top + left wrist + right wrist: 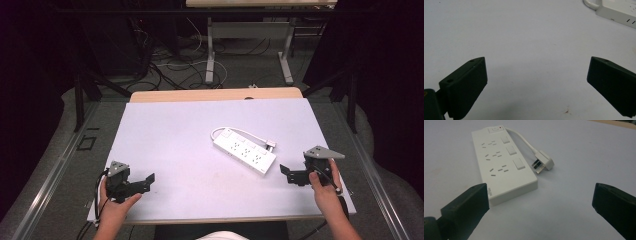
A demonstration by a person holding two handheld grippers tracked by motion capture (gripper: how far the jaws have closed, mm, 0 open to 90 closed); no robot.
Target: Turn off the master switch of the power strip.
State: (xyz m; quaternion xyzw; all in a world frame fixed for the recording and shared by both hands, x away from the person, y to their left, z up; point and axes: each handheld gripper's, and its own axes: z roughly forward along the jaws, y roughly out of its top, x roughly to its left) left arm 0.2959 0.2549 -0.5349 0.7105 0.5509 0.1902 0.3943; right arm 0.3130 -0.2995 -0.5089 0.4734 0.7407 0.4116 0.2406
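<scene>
Both grippers released, jaws wide, holding nothing: left gripper (pixel 150 179) well off, right gripper (pixel 283 170) near the power strip (pixel 245 152). Strip flat on bench (pixel 170 135), plug (pixel 543 161) beside it.

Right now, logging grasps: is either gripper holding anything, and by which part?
Nothing is held; both grippers are open, apart from the power strip.

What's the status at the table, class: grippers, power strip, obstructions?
Left gripper open, right gripper open. Power strip flat on table, plug loose beside it. Nothing blocking.

1 power strip (pixel 244 150), 1 plug (pixel 270 146), 3 sockets, prob. 3 switches.
</scene>
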